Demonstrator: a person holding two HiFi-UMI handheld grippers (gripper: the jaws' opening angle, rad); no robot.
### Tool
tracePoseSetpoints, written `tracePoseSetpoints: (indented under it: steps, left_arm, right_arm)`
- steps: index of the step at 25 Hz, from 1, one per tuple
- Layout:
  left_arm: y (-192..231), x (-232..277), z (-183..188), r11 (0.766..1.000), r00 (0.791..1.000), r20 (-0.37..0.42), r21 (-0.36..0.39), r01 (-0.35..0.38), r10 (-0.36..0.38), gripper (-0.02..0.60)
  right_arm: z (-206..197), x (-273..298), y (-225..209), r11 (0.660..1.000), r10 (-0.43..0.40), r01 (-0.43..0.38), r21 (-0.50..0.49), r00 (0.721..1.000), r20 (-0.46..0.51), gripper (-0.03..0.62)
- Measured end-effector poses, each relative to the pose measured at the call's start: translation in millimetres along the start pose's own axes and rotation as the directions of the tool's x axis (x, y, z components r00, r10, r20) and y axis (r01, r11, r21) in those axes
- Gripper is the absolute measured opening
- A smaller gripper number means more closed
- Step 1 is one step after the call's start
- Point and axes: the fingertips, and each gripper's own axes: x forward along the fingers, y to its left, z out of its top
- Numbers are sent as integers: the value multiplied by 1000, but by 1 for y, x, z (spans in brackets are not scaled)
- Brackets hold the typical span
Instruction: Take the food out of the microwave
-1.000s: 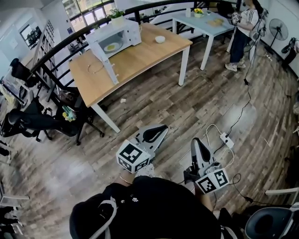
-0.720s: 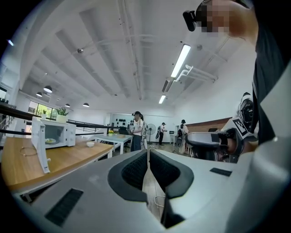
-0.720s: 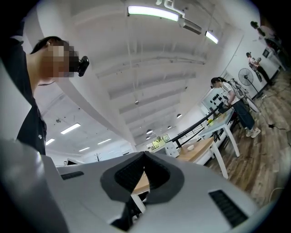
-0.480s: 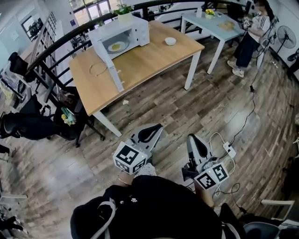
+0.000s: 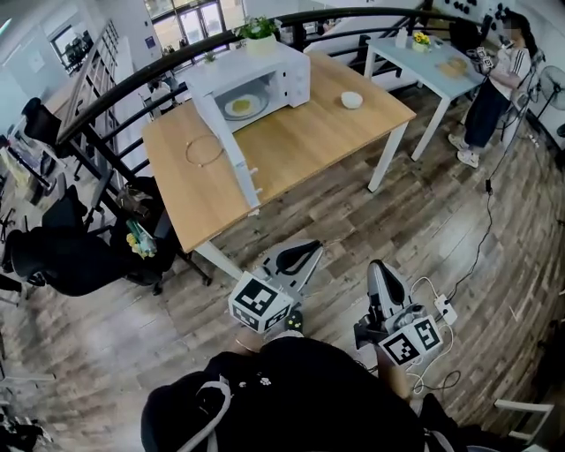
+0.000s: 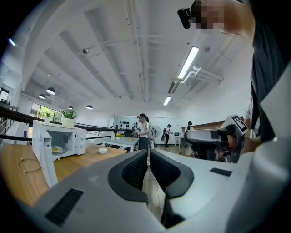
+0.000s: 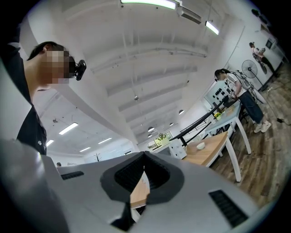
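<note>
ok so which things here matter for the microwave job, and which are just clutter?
Job: microwave, open door, plate of food inside.
Lying about: small white bowl, thin ring, potted plant, power strip.

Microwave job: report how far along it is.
Done: the microwave door hangs open. In hand: nothing; left claw and right claw are both shut and empty, short of the table. Left: reach in and lift out the plate of food lying inside.

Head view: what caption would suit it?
Left gripper and right gripper, both shut, face a wooden table whose open microwave holds a plate of food.
</note>
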Motion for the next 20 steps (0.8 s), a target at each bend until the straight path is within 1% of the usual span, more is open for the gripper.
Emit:
tracePoseSetpoints:
  steps: [10,15,20]
  left_arm:
    - [78,20,5,1000,1000,-4,12,7,-7,25]
    - [104,28,10,999,1000,-1,29,13,-13,25]
    - [121,31,8,1000,1000,1,14,-3,3,25]
  right_arm:
    - [-4,79,-19,1000,1,-2,10,1000,16,0]
    - [-5,106,-27,1000,-5,4,16,1000,27,0]
    - [-10,124,-30,1000,7,-7,25,1000,13,0]
